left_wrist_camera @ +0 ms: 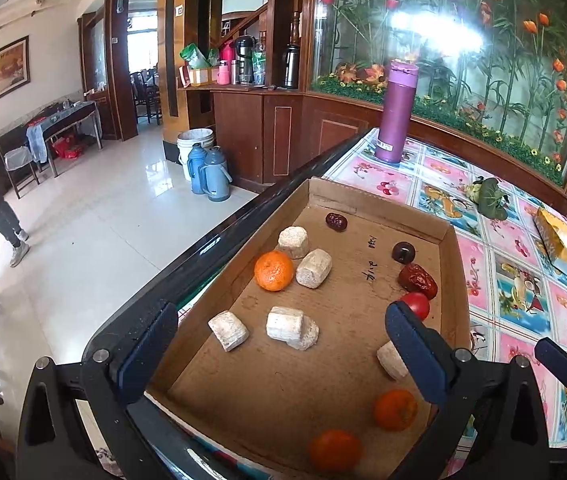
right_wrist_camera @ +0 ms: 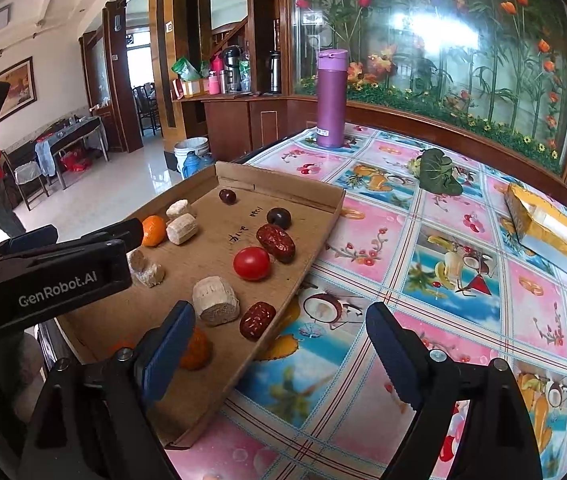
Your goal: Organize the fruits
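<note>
I'm in a home's living room: a table (right_wrist_camera: 423, 240) with flowery oilcloth, thermos flasks (left_wrist_camera: 207, 174) on the tiled floor (left_wrist_camera: 95, 220), a dining room doorway (left_wrist_camera: 143, 80) behind.

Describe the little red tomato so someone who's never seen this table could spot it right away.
Find the shallow cardboard tray at the edge of the table with the flowery pink cloth. Look near the tray's side that faces the middle of the table, where wrinkled dark red dates lie. The tomato sits beside them: the only smooth, shiny, bright red ball there.
</note>
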Demonstrator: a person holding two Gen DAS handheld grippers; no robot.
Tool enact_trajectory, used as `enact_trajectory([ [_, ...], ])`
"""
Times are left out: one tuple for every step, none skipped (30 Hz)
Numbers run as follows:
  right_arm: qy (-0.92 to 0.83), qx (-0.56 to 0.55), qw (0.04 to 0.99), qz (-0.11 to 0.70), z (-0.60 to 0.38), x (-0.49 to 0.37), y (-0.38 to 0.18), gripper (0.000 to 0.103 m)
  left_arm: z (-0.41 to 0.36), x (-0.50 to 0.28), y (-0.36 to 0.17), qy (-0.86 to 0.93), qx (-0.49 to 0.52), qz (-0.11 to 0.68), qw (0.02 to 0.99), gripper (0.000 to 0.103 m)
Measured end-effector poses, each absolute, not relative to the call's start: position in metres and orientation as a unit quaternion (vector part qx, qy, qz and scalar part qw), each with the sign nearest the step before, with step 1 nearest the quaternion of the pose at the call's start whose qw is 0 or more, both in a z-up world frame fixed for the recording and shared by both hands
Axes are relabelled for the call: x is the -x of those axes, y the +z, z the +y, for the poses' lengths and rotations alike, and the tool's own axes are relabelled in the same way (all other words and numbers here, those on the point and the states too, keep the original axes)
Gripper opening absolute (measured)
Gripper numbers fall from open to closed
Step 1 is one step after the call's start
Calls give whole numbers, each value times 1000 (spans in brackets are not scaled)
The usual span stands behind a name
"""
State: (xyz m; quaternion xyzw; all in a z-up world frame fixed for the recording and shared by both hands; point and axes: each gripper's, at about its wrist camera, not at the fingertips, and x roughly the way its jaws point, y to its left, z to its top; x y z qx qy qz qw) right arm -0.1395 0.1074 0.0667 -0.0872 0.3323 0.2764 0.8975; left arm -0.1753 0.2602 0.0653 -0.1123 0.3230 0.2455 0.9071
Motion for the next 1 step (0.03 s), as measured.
enact_trajectory([
  [277, 86, 897, 335, 107, 139, 66, 91, 260, 176, 65, 248, 112, 324, 906, 103],
])
